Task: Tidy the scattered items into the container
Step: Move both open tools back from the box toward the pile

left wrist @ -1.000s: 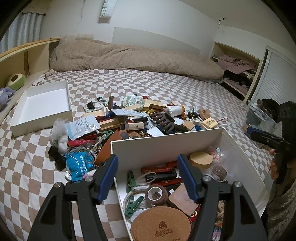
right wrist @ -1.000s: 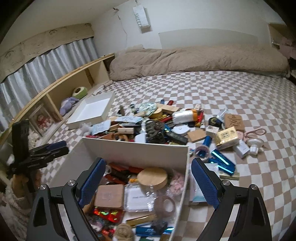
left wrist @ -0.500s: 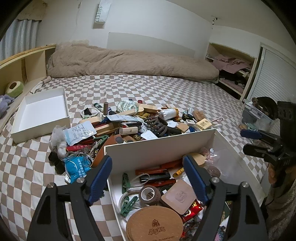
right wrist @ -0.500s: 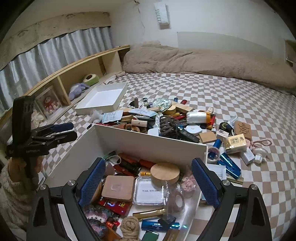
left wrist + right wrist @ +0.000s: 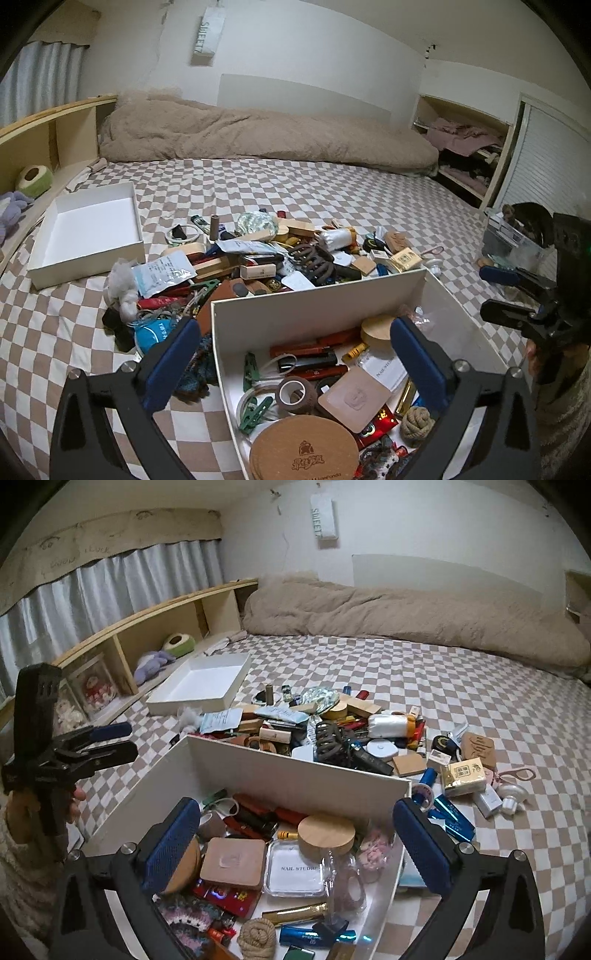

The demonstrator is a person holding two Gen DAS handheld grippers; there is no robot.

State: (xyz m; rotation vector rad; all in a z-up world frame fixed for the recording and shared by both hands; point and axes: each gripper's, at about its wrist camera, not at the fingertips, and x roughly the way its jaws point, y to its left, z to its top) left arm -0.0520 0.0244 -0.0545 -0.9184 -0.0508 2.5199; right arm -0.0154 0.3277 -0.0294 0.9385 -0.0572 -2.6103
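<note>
Left wrist view: left gripper (image 5: 291,354) and right gripper (image 5: 295,843) are held spread wide, nothing clamped, above the white container (image 5: 317,291). Scattered pile (image 5: 258,254) lies just beyond its far wall. Brown claw clip (image 5: 314,258) judged light, rigid, snag-prone; best pinched across the spine.

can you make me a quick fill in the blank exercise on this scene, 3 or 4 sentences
1. The bed sheet has a brown and white ____ pattern.
2. The round wooden lid lies ____ the near white box.
3. Both the left gripper and the right gripper are ____ and hold nothing.
4. The far white box, left of the pile, is ____.

Missing words: checkered; inside; open; empty
</note>
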